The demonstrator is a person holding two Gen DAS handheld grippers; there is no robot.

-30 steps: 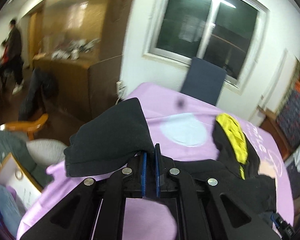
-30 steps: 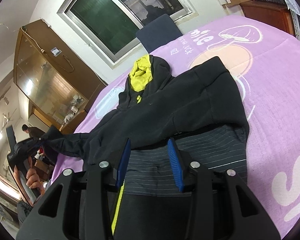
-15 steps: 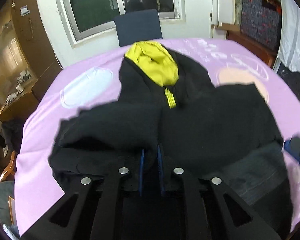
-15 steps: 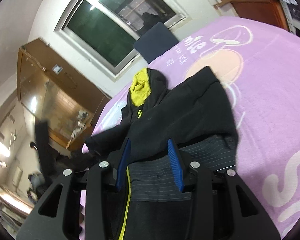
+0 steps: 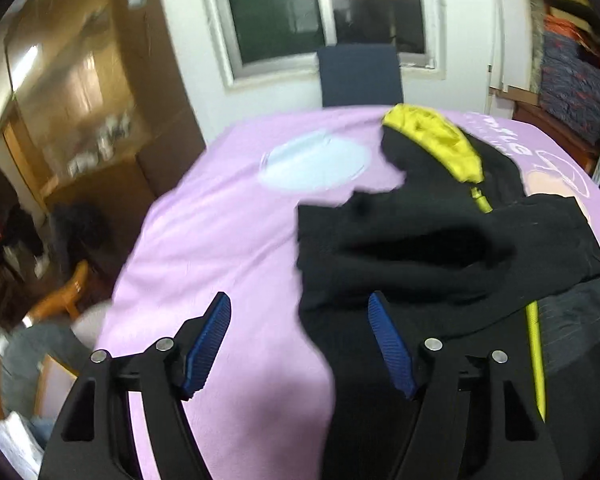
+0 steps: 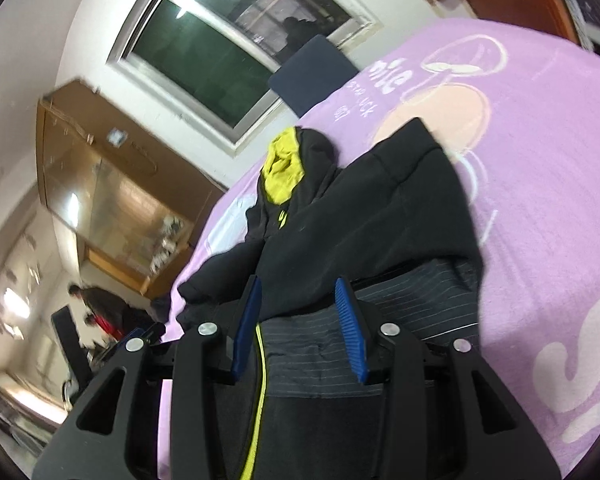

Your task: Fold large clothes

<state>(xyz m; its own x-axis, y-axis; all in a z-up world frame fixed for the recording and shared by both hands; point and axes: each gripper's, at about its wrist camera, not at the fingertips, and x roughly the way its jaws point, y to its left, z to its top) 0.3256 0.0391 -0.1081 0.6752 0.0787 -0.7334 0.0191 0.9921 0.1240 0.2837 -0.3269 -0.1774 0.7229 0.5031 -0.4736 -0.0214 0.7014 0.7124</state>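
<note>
Pink cover (image 5: 228, 248) is spreading over the whole table, and the black hooded jacket (image 5: 420, 248) is lying on it, toward the right side in the left wrist view, hood pointing at the window.

Progress, as I judge it: the fold is partly done.
- Both sleeves are lying folded in across the jacket's body; the one nearer the left gripper is sitting bunched and lumpy, not flat.
- The striped hem band (image 6: 400, 312) is showing below the folded sleeves, so the bottom is not yet turned up.
- The hood with its yellow lining (image 5: 436, 140) is lying open at the top, not yet tucked in.
- Left to do, likely: smoothing the sleeves, folding the hood down, doubling the body.

Left gripper (image 5: 300, 344): jaws are opening and already standing wide, nothing between them but the pink cover; the jacket's edge is lying just beside the right-hand pad.

Right gripper (image 6: 298, 322): jaws are standing part open over the hem and the yellow zip (image 6: 256, 392); cloth is lying between them, but the pads are not visibly pressing it.

Writing: large white letters on the cover near the chair back (image 6: 312, 72), reading roughly "nie" with small unreadable lines under it; part of a big "S" at the right edge. No label readable on the jacket.
</note>
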